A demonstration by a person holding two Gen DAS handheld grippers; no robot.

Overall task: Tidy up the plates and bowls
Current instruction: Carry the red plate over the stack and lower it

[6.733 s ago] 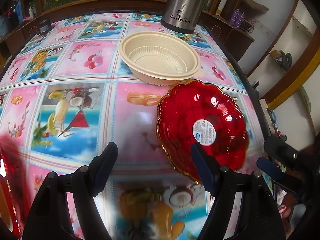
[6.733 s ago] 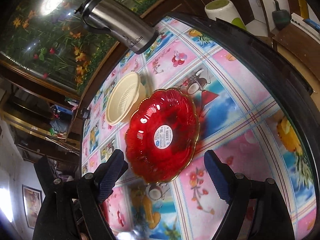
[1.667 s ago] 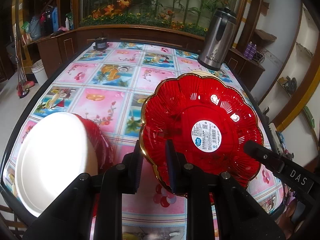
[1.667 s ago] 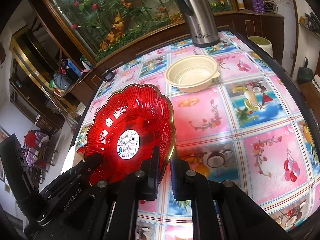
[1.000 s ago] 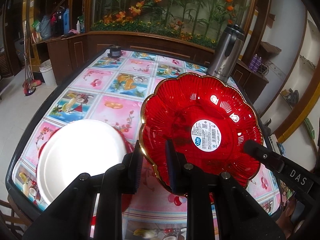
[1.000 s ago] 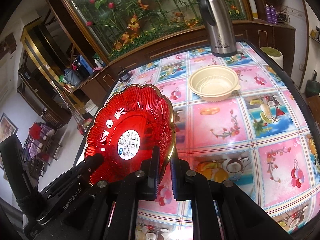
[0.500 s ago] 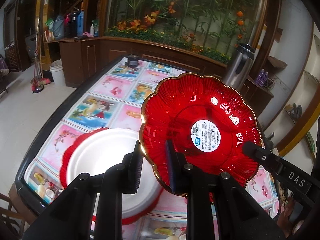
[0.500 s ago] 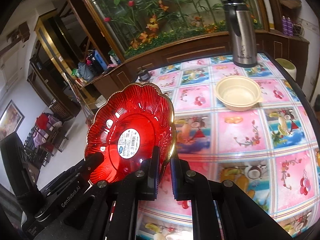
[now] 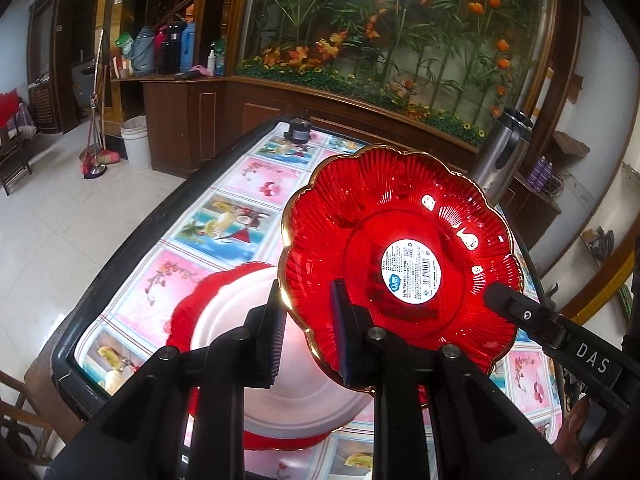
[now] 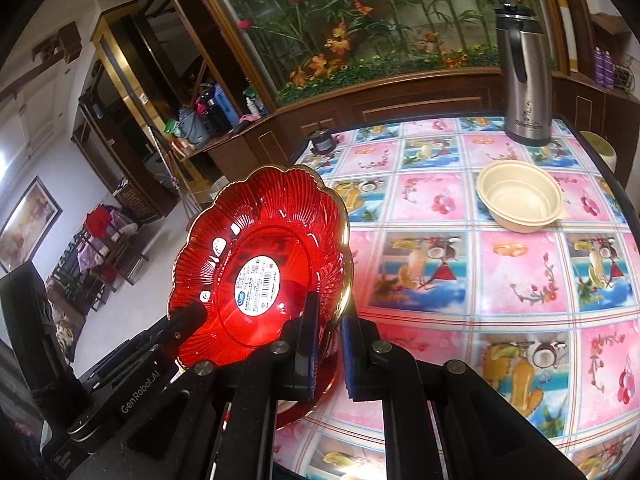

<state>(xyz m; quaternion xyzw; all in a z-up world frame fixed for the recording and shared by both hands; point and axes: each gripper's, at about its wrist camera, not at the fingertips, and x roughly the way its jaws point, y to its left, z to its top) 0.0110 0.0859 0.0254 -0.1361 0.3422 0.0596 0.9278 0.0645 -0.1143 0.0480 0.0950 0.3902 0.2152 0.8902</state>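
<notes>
Tabletop: fruit-patterned cloth (image 10: 520,280) under a dark-rimmed table (image 9: 132,240), planter of orange flowers (image 9: 400,40) behind; that is our stage.
Left gripper: we have the left gripper (image 9: 306,340) clenched on the near-left edge of the red scalloped plate (image 9: 400,264), one pad under the rim, the other pressing inside the well.
Right gripper: the right gripper (image 10: 330,344) is pinched hard on the opposite edge of the same plate (image 10: 260,268), jaws almost fully closed over the thin gold rim.
Why two grips: we judge the plate is wide, shallow and slippery, so an edge pinch on each side keeps it from swinging; it rides in the air, tilted, its labelled well facing both cameras.
Just below: the white plate (image 9: 280,360) sits on a red plate (image 9: 188,312) directly under our left fingers, at the near end of the table. That looks like the stack we are aiming for.
Next call: we would guess a level descent onto that stack, both grips letting go together.
Left view only: it gives us the stack in full, plus the other tool's fingertip (image 9: 504,300) at the far rim.
Right view only: it gives us the cream bowl (image 10: 520,200) well ahead and to the right, not yet sorted, with the steel flask (image 10: 524,76) standing beyond it.
Farthest: small dark jar (image 10: 322,140) at the table's back edge, then the wooden cabinets (image 9: 180,120).
</notes>
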